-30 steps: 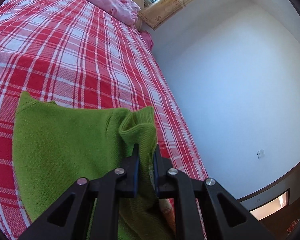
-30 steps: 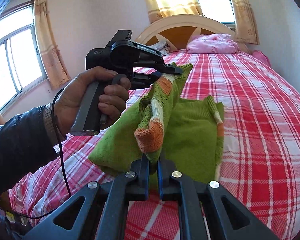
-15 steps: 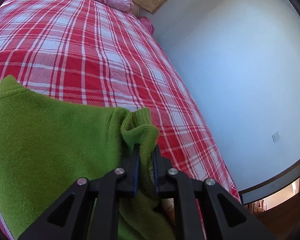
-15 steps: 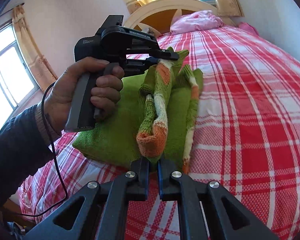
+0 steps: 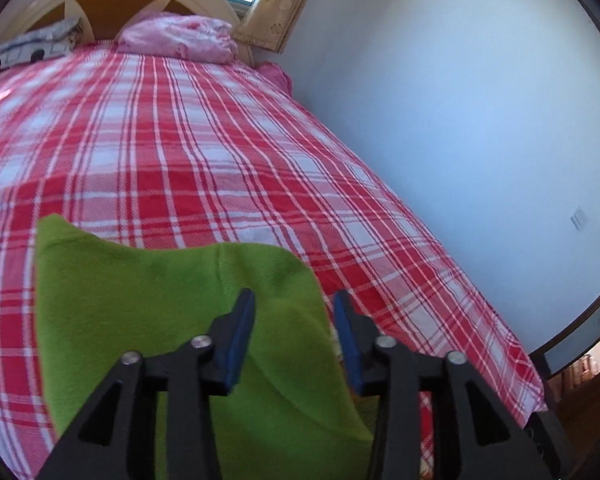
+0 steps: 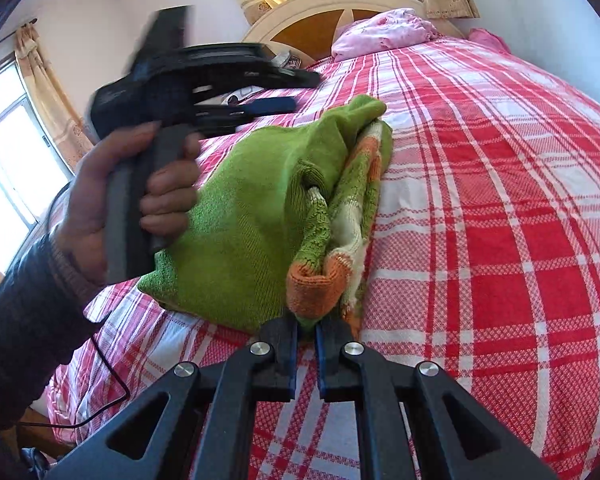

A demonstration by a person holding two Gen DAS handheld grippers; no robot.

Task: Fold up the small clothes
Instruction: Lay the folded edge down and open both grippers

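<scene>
The bed (image 6: 500, 184) fills both views, covered in a woven red, white and pink plaid sheet, with a cream arched headboard (image 6: 340, 4) with a brown panel at its far end. Against that headboard lies a crumpled pink pillow (image 6: 388, 32), and beside it, toward the bed's left side, a grey-and-white printed cushion (image 5: 32, 46).

On the bed's near half lies the green knit sweater (image 6: 252, 216), folded into a thick bundle. Its upper face is plain, fine-ribbed green; along the edge toward the bed's middle, striped sleeve layers in orange, cream and green lace-like knit show, ending in a ribbed orange cuff (image 6: 316, 284).

The left hand (image 6: 140, 200), in a dark sleeve, grips the left gripper (image 5: 294, 320), which hovers over the sweater's far corner; its blue-padded jaws are opening, with green fabric lying below them and neither pad pressing it.

The right gripper (image 6: 306, 336), at the sweater's near edge, has its jaws pinched on the green fold just under the orange cuff.
</scene>
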